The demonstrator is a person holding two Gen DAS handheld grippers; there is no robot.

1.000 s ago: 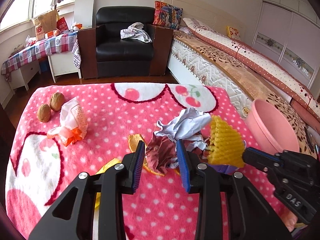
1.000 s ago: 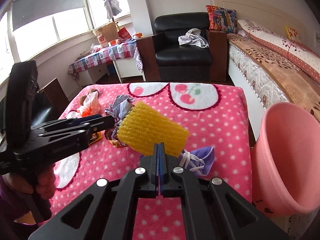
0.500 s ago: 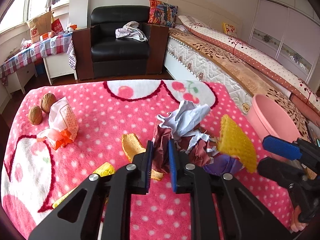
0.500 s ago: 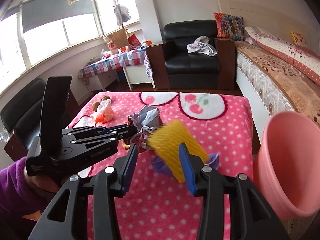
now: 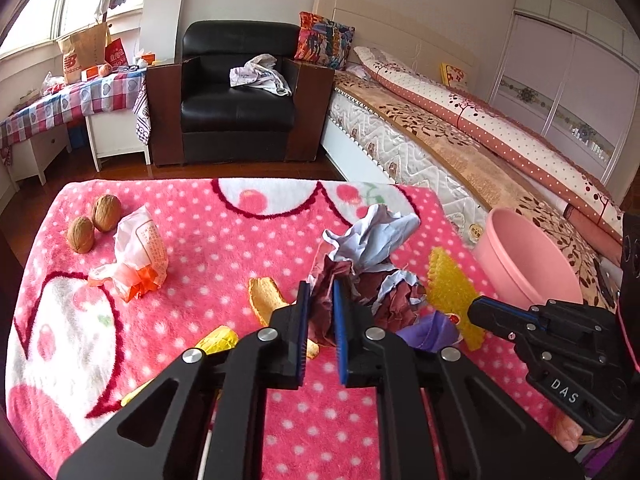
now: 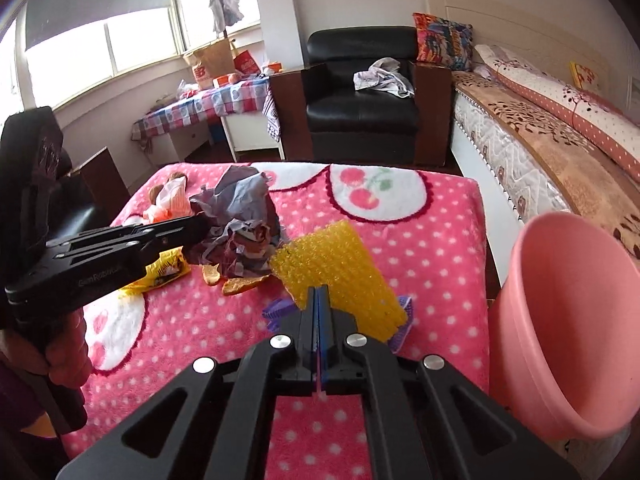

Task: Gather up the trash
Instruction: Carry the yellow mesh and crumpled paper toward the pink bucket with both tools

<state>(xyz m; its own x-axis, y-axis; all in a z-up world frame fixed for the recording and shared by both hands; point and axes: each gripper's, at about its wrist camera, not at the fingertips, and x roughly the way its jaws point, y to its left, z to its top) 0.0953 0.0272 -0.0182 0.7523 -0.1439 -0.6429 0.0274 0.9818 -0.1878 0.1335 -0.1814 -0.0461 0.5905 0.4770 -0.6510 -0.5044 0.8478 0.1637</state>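
My left gripper (image 5: 320, 304) is closing its jaws on a wad of crumpled white and dark red paper (image 5: 368, 240), and the blue pads press its dark red part. In the right wrist view the same wad (image 6: 240, 216) sits at the left gripper's tip. My right gripper (image 6: 318, 294) is shut on the near edge of a yellow foam net (image 6: 336, 272), which lies tilted on the pink dotted blanket (image 6: 420, 240). A pink bin (image 6: 580, 320) stands just past the blanket's right edge.
Orange peel (image 5: 264, 300), a yellow wrapper (image 5: 218, 340) and a purple cloth piece (image 5: 432, 332) lie around the grippers. Two walnuts (image 5: 106, 208) and a white and orange plastic wrapper (image 5: 138, 256) are at far left. A bed (image 5: 460, 140) and a black armchair (image 5: 236, 112) stand beyond.
The left jaws have narrowed onto the crumpled paper. The right gripper opened, the foam net dropped toward the blanket, and the jaws have shut again on its edge.
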